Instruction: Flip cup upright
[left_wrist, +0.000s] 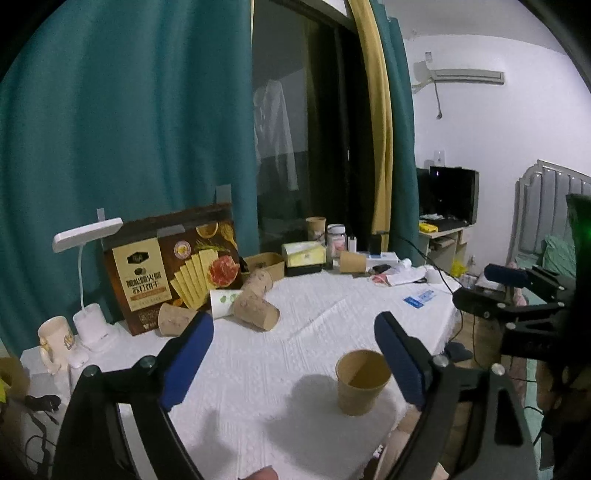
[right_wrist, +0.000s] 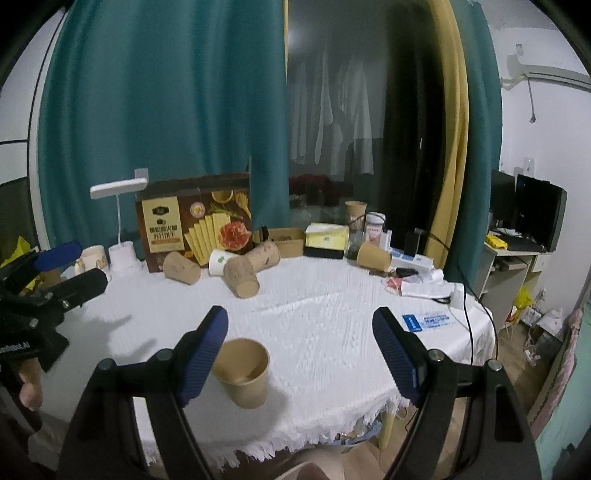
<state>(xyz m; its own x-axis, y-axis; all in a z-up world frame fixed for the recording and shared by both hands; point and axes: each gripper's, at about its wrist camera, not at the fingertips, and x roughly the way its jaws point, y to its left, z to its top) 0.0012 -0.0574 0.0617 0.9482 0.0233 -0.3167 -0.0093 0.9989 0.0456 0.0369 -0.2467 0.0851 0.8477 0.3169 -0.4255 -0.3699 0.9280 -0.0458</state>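
One brown paper cup (left_wrist: 362, 382) stands upright, mouth up, on the white tablecloth (left_wrist: 295, 332) near the table's front edge, apart from everything else. Left gripper (left_wrist: 293, 334) hangs above the cloth w/ blue pads spread wide, nothing btwn them; the cup sits just inside its right-hand finger in the left wrist view, not touched. Right gripper (right_wrist: 300, 328) also spread, empty; in its own view the cup (right_wrist: 242, 371) shows partly behind the left-hand finger, no contact seen. Each gripper shows at the edge of the other's view.

Along the table's back edge: four cups lying on their sides (right_wrist: 242, 277) in a loose cluster, three brown & one white, in front of a cracker box (right_wrist: 195, 225). A white desk lamp (right_wrist: 120, 221) and a mug (left_wrist: 55, 338) sit at the back left corner. Another brown cup on its side (right_wrist: 373, 256) lies toward the back right, near a tissue box (right_wrist: 327, 236).
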